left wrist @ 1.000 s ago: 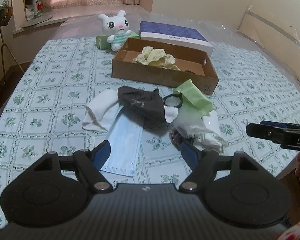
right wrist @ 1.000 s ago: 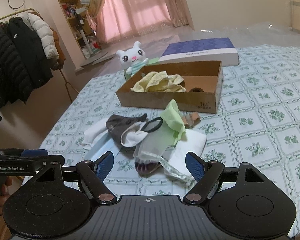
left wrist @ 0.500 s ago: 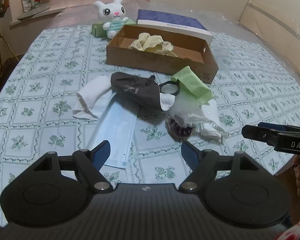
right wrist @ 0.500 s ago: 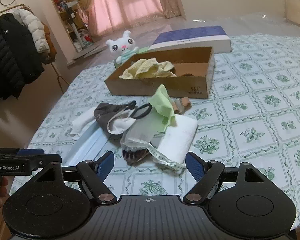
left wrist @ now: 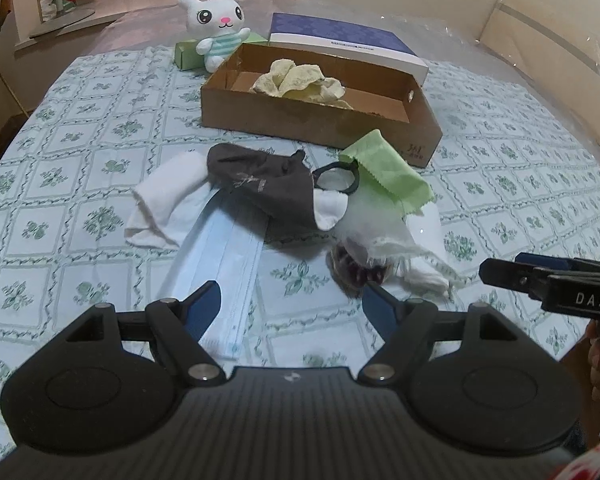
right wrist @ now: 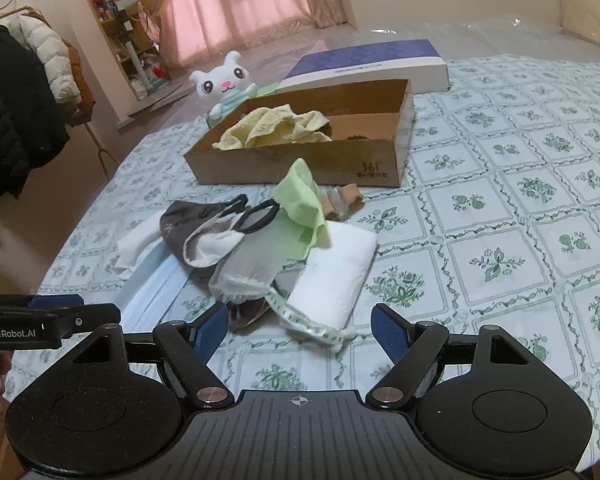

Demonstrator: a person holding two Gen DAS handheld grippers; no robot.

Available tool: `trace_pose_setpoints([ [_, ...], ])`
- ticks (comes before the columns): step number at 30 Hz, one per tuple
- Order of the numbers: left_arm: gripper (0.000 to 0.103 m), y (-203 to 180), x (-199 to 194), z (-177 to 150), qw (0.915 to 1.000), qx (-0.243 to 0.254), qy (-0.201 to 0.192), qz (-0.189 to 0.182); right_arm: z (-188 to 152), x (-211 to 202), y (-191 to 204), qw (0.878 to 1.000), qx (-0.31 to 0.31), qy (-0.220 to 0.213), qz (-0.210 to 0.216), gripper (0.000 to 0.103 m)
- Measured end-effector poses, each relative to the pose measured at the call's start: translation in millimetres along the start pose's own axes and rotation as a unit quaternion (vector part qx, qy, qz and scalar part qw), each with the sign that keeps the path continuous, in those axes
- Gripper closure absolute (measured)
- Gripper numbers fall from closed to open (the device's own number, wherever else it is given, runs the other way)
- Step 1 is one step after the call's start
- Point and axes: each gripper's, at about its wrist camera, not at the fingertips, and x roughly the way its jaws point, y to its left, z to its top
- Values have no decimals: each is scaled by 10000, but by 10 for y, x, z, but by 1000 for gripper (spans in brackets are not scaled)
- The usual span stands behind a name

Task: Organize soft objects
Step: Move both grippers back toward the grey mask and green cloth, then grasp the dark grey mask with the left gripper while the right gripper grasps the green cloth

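A heap of soft things lies on the patterned cloth: a dark grey mask (left wrist: 260,188) (right wrist: 184,216), a white sock (left wrist: 160,208), a pale blue face mask (left wrist: 220,264), a green cloth (left wrist: 384,172) (right wrist: 300,204), a folded white towel (right wrist: 332,276) and a measuring tape (right wrist: 300,320). Behind the heap stands a cardboard box (left wrist: 320,124) (right wrist: 300,160) holding a yellow towel (left wrist: 300,80) (right wrist: 272,126). My left gripper (left wrist: 292,304) hangs open just short of the blue mask. My right gripper (right wrist: 296,328) is open too, above the tape's end, with nothing between its fingers.
A white plush rabbit (left wrist: 216,24) (right wrist: 224,84) sits by a green box (left wrist: 188,54) behind the cardboard box, beside a blue-and-white flat box (left wrist: 340,40) (right wrist: 372,64). Coats (right wrist: 16,92) hang at the left. The bed's near edge runs just under both grippers.
Both grippers have come down and closer to the heap, which now looks larger in both views. Their jaws stand as wide as before. Nothing on the cloth has moved.
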Motion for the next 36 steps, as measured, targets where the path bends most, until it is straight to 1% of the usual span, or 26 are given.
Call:
trace_pose_setpoints([
  [6,27,-43,199,143,9999,40,-109,-72,111,132,-61,10000,-6,-63,-67,24],
  [12,29,-25,429,295,9997,-56,-217,-99,236,298,-112,9999,-38,-124,-100,24],
  [15,31,10,556,365,9995,-177,-226,-143,303,395,-130,9998,-48,-137,-112,25],
  [20,31,138,739,472,9984,-481,-253,-141,392,517,-172,9997,-52,-169,-143,25],
  [25,32,253,933,561,9957,-847,-177,-319,455,616,-205,9997,-67,-175,-161,25],
  [30,38,316,1104,592,9933,-1074,-71,-428,515,734,-229,9997,-71,-163,-170,25],
  [31,40,329,1124,590,9929,-1101,-73,-444,520,753,-229,9997,-88,-164,-162,25],
  [33,56,350,1149,589,9926,-1120,-86,-460,531,802,-217,9996,-152,-167,-166,25],
  [34,60,356,1165,592,9926,-1111,-75,-491,529,827,-202,9995,-197,-165,-173,25],
  [36,82,359,1167,595,9928,-1072,-104,-518,532,874,-178,9993,-283,-171,-167,29],
])
